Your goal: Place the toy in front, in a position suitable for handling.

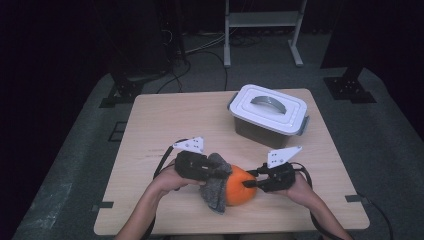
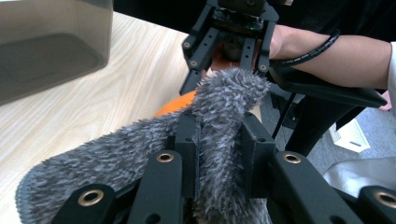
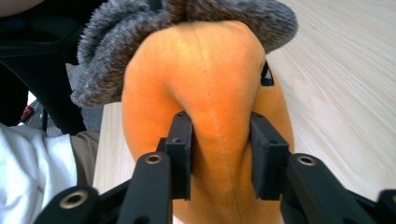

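An orange plush toy (image 1: 241, 186) lies near the table's front edge, partly wrapped in a grey fuzzy cloth (image 1: 215, 194). My left gripper (image 1: 216, 171) comes from the left and is shut on a fold of that cloth; in the left gripper view the grey pile (image 2: 140, 154) bulges between its jaws (image 2: 219, 135), with a bit of orange (image 2: 175, 105) behind. My right gripper (image 1: 253, 182) comes from the right and is shut on the toy. In the right gripper view the orange fabric (image 3: 210, 70) is pinched into a ridge between the jaws (image 3: 222, 140), and the cloth (image 3: 140, 28) caps its far end.
A grey storage box with a white lid and handle (image 1: 269, 116) stands at the back right of the wooden table (image 1: 170, 120). A metal frame stands on the floor beyond the table. The person's forearms come in from the bottom edge.
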Demonstrator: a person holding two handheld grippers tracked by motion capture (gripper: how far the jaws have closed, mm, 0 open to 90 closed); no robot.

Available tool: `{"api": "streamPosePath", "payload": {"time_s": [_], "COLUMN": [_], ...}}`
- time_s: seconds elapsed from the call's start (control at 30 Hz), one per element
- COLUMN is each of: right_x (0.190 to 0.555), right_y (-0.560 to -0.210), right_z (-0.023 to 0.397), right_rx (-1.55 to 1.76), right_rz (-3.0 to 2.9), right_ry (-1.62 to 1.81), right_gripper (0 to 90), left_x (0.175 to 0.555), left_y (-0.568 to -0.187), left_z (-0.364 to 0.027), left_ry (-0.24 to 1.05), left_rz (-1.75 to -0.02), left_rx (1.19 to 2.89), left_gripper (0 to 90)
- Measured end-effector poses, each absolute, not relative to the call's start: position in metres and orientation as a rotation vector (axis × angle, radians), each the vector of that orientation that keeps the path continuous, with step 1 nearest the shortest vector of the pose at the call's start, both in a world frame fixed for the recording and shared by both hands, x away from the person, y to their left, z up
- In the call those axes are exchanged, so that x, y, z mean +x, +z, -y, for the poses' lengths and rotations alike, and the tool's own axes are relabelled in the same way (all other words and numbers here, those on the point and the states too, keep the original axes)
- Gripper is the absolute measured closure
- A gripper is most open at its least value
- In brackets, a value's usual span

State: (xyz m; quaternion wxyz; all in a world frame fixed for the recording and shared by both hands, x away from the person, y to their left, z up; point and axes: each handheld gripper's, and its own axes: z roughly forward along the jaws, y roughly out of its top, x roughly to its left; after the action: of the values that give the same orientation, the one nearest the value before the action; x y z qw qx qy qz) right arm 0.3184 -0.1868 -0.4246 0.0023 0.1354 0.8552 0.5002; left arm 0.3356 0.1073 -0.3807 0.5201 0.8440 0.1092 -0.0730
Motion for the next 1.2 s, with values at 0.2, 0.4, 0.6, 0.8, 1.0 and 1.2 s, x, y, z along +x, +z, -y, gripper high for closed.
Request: {"api": "streamPosePath", "payload": {"time_s": [0.2,0.4,0.6,0.8,1.0,1.2], "right_x": [0.321,0.31,0.301,0.304,0.306,0.307], "right_y": [-0.424,-0.411,-0.4,-0.408,-0.413,-0.416], "right_z": [0.192,0.192,0.174,0.177,0.182,0.19], "right_rx": [0.476,0.457,0.363,0.364,0.371,0.401], "right_rz": [-2.687,-2.666,-2.635,-2.662,-2.659,-2.646], "right_ry": [1.576,1.517,1.447,1.426,1.467,1.507], "right_gripper": [45.8,34.5,27.6,55.8,57.0,56.6], "left_x": [0.333,0.334,0.335,0.337,0.338,0.34], "left_y": [-0.377,-0.378,-0.378,-0.38,-0.389,-0.4], "left_z": [-0.096,-0.09,-0.079,-0.085,-0.098,-0.113], "left_ry": [-0.125,-0.122,-0.134,-0.146,-0.166,-0.165], "left_rz": [-0.251,-0.255,-0.243,-0.248,-0.284,-0.33], "left_rx": [2.073,2.079,2.079,2.066,2.032,2.037], "left_gripper": [71.8,72.0,71.9,71.9,71.8,71.4]}}
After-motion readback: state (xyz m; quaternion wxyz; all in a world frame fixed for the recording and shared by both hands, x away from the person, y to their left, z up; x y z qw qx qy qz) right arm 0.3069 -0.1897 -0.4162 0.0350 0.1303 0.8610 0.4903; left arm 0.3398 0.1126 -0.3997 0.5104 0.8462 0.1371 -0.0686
